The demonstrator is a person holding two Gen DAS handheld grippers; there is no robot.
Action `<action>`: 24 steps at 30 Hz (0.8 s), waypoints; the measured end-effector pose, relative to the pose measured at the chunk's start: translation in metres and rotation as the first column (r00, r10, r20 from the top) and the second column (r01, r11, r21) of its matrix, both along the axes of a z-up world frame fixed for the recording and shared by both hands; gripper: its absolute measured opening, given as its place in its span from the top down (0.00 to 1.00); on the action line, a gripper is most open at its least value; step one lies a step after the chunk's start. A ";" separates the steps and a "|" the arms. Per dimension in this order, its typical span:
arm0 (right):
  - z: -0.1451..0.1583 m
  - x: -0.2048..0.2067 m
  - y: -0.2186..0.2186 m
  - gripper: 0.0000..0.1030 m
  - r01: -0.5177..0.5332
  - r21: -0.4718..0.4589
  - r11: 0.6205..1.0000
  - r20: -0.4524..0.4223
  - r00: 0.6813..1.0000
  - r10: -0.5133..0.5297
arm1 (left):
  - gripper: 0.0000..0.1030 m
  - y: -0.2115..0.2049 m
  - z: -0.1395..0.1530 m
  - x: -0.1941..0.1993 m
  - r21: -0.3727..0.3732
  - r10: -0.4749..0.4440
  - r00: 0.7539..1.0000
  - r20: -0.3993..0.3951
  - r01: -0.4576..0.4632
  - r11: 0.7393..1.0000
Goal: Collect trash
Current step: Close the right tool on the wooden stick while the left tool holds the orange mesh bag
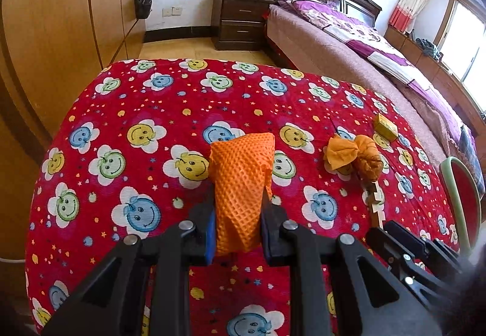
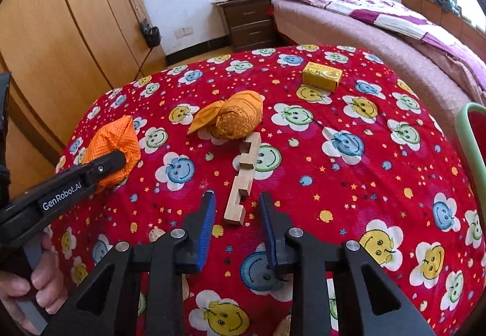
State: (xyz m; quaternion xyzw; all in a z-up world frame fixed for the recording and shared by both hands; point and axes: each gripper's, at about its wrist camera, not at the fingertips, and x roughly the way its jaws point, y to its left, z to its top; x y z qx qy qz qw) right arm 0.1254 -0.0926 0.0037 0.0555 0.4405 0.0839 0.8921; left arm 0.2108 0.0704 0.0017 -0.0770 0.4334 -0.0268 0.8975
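My left gripper (image 1: 238, 199) is shut on an orange mesh cloth bag (image 1: 241, 184), which stands up between its blue pads above the red smiley tablecloth (image 1: 136, 129). The right wrist view shows the same left gripper (image 2: 117, 160) and bag (image 2: 114, 138) at the left. My right gripper (image 2: 237, 204) hovers open over the near end of a notched wooden piece (image 2: 243, 175); the pads stand on either side without touching it. A knotted orange bundle (image 2: 235, 117) lies just beyond the wood. A yellow box (image 2: 322, 75) sits farther back.
The table is round; its cloth drops off at the left and far edges. A chair back with a green frame (image 2: 470, 135) stands at the right edge. Beyond are a bed (image 2: 379, 29), a dark nightstand (image 2: 249, 23) and a wooden wardrobe (image 2: 60, 32). A person's hand (image 2: 27, 284) holds the left gripper's handle.
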 end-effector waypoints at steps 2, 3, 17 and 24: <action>0.000 0.000 -0.001 0.76 0.003 -0.006 1.000 0.001 1.000 -0.003 | 0.78 -0.001 0.000 0.000 -0.001 0.000 1.000 0.000 0.000 1.000; -0.001 0.000 -0.001 0.81 0.007 -0.010 1.000 0.001 1.000 -0.007 | 0.78 -0.002 0.000 0.000 0.000 0.000 1.000 0.000 0.000 1.000; 0.012 -0.021 -0.023 0.90 0.033 0.024 0.999 0.025 0.999 -0.034 | 0.78 -0.020 0.006 -0.008 0.007 -0.023 1.000 0.012 0.023 1.000; 0.029 -0.042 -0.045 0.90 0.070 0.041 0.997 0.071 0.995 -0.072 | 0.78 -0.037 0.021 -0.020 0.017 -0.058 0.998 0.035 0.058 0.998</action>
